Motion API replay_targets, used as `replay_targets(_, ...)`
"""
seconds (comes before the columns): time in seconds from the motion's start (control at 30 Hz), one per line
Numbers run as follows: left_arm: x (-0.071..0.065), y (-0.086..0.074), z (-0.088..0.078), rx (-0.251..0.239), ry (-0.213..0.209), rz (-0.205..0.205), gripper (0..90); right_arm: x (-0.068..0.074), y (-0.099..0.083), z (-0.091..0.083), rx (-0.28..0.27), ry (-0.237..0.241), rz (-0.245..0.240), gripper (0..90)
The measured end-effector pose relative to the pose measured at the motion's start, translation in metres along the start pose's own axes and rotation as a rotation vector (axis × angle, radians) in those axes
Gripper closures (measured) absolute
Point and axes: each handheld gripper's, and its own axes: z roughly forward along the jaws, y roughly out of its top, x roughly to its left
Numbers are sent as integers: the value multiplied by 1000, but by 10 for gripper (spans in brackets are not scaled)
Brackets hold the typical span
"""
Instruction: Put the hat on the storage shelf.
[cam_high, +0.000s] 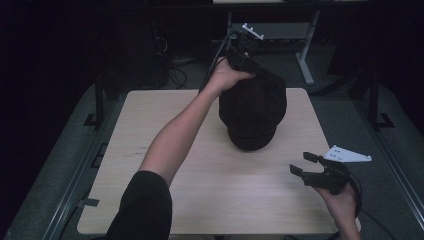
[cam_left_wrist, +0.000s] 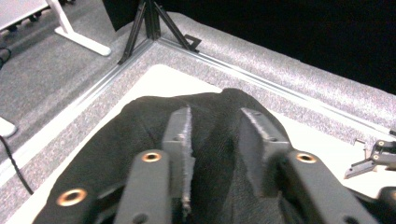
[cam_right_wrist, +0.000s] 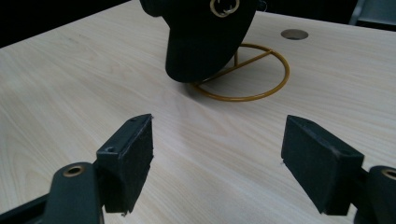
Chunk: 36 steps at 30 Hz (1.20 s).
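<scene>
While pinching black cap (cam_high: 252, 107) fabric, left gripper (cam_left_wrist: 215, 140) jaws narrow — right gripper (cam_right_wrist: 217, 158) jaws wide, empty.

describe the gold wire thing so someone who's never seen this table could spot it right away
On the pale wooden table, look under the black cap near the far edge. The gold wire stand rests there: a flat round ring with a bar across it and a thin upright rising into the cap. It is the one shiny metal piece among dark, matte things.
</scene>
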Motion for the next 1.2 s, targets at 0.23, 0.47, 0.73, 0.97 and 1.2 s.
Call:
replay_targets(0.23, 1, -5, -15, 6, 12, 21, 541, 1, -1, 2, 5, 6, -3, 247)
replay_targets(0.47, 3, -17, -31, -23, 34, 12, 468, 1, -4, 4, 20, 12, 6, 247)
replay_targets(0.73, 2, -42, -51, -32, 51, -16, 389, 3, -6, 6, 34, 13, 10, 230)
replay_targets(0.97, -1, -60, -62, -28, 55, -30, 368, 5, -7, 6, 36, 2, 8, 211)
replay_targets(1.2, -2, -77, -73, -34, 56, -38, 340, 8, -6, 11, 47, -11, -20, 200)
